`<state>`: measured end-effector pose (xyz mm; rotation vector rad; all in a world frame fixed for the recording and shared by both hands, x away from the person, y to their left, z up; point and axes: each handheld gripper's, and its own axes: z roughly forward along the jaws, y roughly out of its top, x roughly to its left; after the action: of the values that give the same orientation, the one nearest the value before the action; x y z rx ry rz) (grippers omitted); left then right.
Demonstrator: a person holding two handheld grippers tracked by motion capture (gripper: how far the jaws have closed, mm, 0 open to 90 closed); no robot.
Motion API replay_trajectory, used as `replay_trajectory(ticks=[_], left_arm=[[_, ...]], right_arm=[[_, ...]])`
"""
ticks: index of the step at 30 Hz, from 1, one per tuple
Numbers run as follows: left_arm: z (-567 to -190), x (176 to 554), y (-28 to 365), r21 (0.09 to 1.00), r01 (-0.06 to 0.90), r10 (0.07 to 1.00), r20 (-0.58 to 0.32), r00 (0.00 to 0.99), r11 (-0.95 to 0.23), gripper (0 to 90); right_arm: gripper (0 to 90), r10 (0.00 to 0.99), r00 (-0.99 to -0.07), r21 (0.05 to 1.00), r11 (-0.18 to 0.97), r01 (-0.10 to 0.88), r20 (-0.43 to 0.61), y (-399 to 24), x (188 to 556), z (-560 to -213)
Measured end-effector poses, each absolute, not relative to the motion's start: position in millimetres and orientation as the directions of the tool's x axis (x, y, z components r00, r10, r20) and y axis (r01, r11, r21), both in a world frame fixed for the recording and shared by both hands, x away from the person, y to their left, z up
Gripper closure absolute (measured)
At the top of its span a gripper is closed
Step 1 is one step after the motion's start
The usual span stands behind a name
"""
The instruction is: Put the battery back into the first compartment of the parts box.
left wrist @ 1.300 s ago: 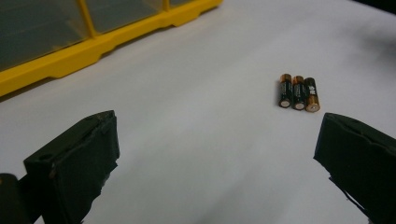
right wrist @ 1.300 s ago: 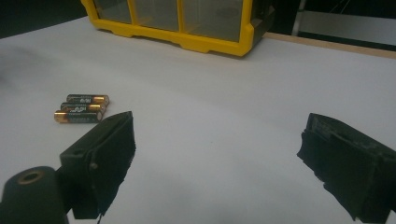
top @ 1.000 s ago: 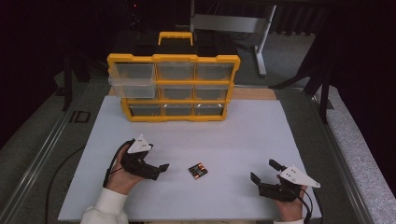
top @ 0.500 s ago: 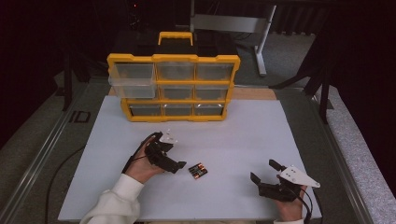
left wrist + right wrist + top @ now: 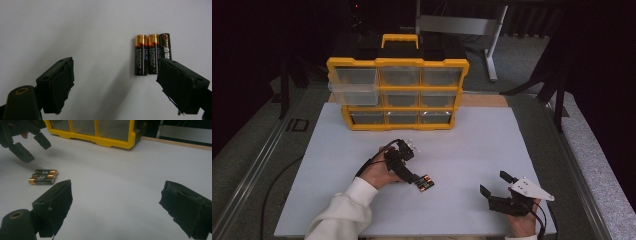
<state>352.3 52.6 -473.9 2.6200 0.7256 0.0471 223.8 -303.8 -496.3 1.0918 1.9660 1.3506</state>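
Three AA batteries (image 5: 424, 184) are seen lying side by side, touching one another, on the bare white table (image 5: 492, 145), near its front and well apart from the yellow drawer organizer (image 5: 398, 93) at the back. The left gripper (image 5: 416, 179) is held just beside them, tilted down toward the surface; its jaws have just been closing, yet they are spread apart with nothing between them, the batteries (image 5: 152, 55) lying ahead by the right-hand jaw. This offset suggests that the gripper must be lined up over a single cell before a pinch is made. The right gripper (image 5: 494, 191) is rested low on the table, jaws wide and empty, presumably kept clear of the reach.
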Motion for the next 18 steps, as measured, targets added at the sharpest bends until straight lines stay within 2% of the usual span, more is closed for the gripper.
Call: replay_trajectory(ticks=[9, 18], left_arm=[[-474, 356, 37, 0.292, 0.473, 0.478, -0.058, 0.877, -0.832, 15.2], [-469, 359, 26, 0.237, 0.474, 0.479, -0.041, 0.877, -0.848, 16.9]], right_arm=[[9.8, 0.837, -0.546, 0.926, 0.182, 0.329, 0.029, -304, 224, -496], [9.9, 0.837, -0.547, 0.926, 0.184, 0.33, 0.029, -304, 224, -496]])
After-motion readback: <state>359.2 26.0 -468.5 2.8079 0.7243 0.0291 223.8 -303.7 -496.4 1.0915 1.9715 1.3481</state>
